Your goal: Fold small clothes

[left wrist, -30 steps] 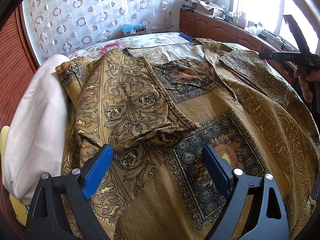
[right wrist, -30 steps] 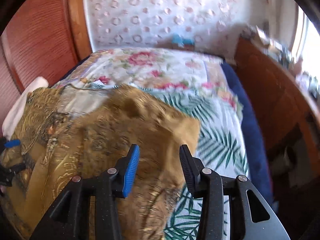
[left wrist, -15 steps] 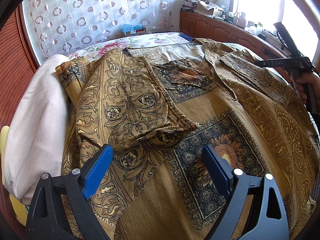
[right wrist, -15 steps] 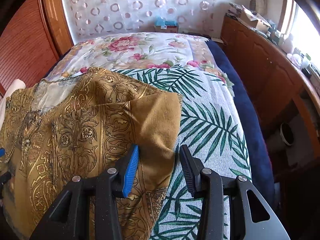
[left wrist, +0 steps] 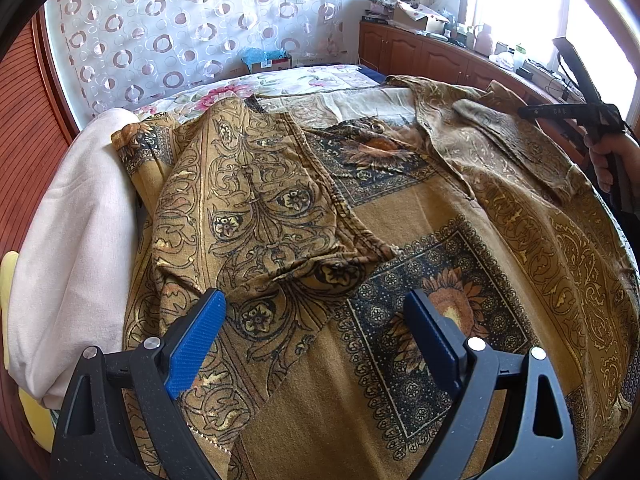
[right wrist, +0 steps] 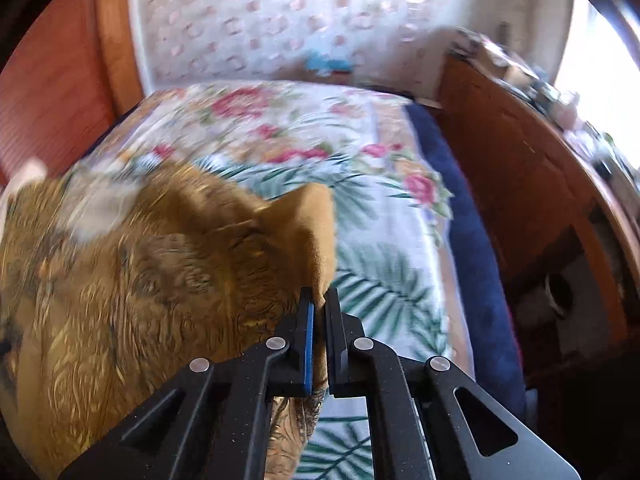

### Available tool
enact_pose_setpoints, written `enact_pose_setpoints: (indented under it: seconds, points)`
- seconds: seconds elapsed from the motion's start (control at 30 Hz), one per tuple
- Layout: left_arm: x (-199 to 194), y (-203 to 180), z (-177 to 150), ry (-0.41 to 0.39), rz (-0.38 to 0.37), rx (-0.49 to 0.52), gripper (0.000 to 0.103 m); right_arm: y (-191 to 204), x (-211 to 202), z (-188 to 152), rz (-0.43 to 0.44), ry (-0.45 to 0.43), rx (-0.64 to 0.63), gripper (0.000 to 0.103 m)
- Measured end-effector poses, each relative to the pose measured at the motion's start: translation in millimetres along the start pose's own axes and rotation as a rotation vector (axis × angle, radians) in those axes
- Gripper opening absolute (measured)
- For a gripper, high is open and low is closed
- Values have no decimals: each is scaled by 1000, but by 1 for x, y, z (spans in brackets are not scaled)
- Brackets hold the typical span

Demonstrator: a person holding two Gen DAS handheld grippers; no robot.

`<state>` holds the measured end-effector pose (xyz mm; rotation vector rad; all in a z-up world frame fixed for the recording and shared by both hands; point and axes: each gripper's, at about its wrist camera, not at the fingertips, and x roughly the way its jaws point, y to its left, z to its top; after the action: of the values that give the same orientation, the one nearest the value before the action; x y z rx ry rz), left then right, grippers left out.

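A mustard-gold shirt [left wrist: 400, 216] printed with black scrollwork and sunflower squares lies spread over the bed, one sleeve folded across its left side. My left gripper [left wrist: 316, 332] hovers open just above its near hem, nothing between the blue pads. In the right wrist view my right gripper [right wrist: 319, 312] is shut on the right edge of the shirt [right wrist: 140, 280], and the cloth peaks up by the pinch. From the left wrist view the right gripper's black frame [left wrist: 576, 110] shows at the far right, held by a hand [left wrist: 604, 160].
A folded cream cloth [left wrist: 72, 232] lies left of the shirt. The bed has a floral and palm-leaf sheet [right wrist: 360, 208] with a blue edge [right wrist: 476, 248]. A wooden cabinet [right wrist: 532, 184] with clutter runs along the right, a wooden headboard [left wrist: 24, 140] along the left.
My right gripper has closed on the shirt's right edge and shifted, lifting that corner into a peak. The left gripper has stayed where it was, still open.
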<state>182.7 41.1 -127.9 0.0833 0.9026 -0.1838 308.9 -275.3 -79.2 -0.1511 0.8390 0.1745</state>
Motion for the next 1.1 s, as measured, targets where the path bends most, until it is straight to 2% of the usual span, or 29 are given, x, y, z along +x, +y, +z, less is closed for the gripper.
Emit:
enact_pose_setpoints:
  seconds: [0.1, 0.17, 0.23, 0.27, 0.33, 0.47, 0.6, 0.77, 0.9, 1.0, 1.07, 1.1]
  points:
    - [0, 0, 0, 0, 0, 0, 91, -6, 4, -4, 20, -4, 26, 5]
    - [0, 0, 0, 0, 0, 0, 91, -3, 7, -8, 13, -7, 5, 10]
    - [0, 0, 0, 0, 0, 0, 91, 0, 7, -10, 13, -19, -12, 29]
    - [0, 0, 0, 0, 0, 0, 91, 1, 7, -11, 20, -23, -17, 34]
    - [0, 0, 0, 0, 0, 0, 91, 3, 9, -9, 41, -18, -27, 52]
    - [-2, 2, -1, -1, -1, -8, 91, -1, 20, -9, 52, 8, -64, 55]
    - [-21, 6, 2, -59, 6, -21, 91, -8, 18, -12, 62, -23, -60, 56]
    - [-40, 28, 30, -115, 6, -41, 91, -9, 16, -17, 69, -34, -62, 56]
    - [-33, 61, 60, -112, 44, -82, 89, -5, 15, -16, 68, -32, -61, 57]
    - [-16, 87, 78, -80, 45, -125, 78, -4, 15, -17, 61, -33, -63, 57]
    - [-5, 100, 84, -54, 59, -146, 64, -3, 15, -16, 60, -33, -63, 58]
    - [2, 108, 87, -37, 73, -159, 62, -3, 15, -16, 61, -34, -64, 58]
